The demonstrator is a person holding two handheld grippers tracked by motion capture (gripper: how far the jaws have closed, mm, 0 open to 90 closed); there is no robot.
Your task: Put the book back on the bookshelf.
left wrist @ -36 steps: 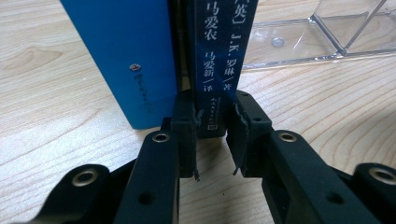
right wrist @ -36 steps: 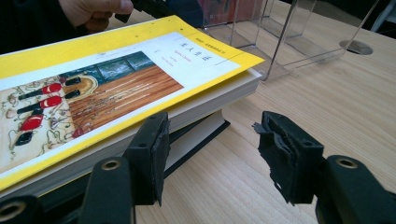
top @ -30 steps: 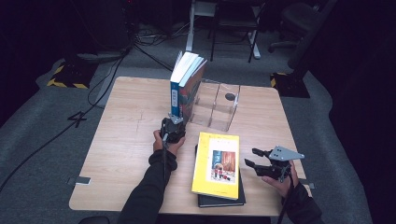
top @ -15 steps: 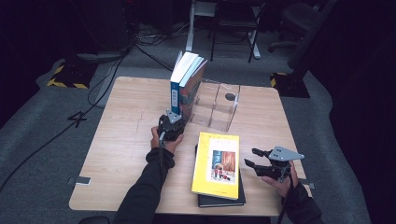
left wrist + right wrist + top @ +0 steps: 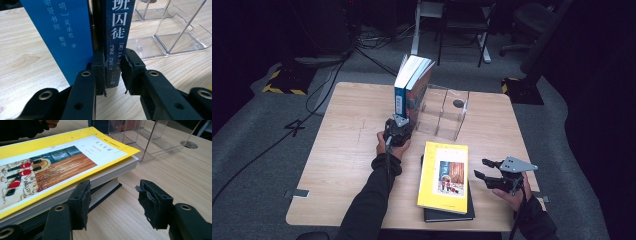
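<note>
Two books stand upright at the left end of a clear acrylic rack (image 5: 444,117): a bright blue one (image 5: 401,97) and a dark blue one (image 5: 418,92) to its right. My left gripper (image 5: 398,122) is at their base. In the left gripper view it (image 5: 113,72) is shut on the foot of the dark blue spine (image 5: 116,37), with the bright blue book (image 5: 67,32) just outside the left jaw. A yellow book (image 5: 444,175) lies flat on a black book (image 5: 447,215). My right gripper (image 5: 480,168) hovers open just right of that stack, nothing between its fingers (image 5: 113,195).
The rack's other slots (image 5: 175,32) stand vacant to the right of the upright books. A round hole (image 5: 458,104) sits in the tabletop behind the rack. Bare wood (image 5: 342,150) spreads to the left, and chair legs and cables lie on the floor beyond the table.
The left gripper has edged slightly toward the upright books. The right hand has kept still.
</note>
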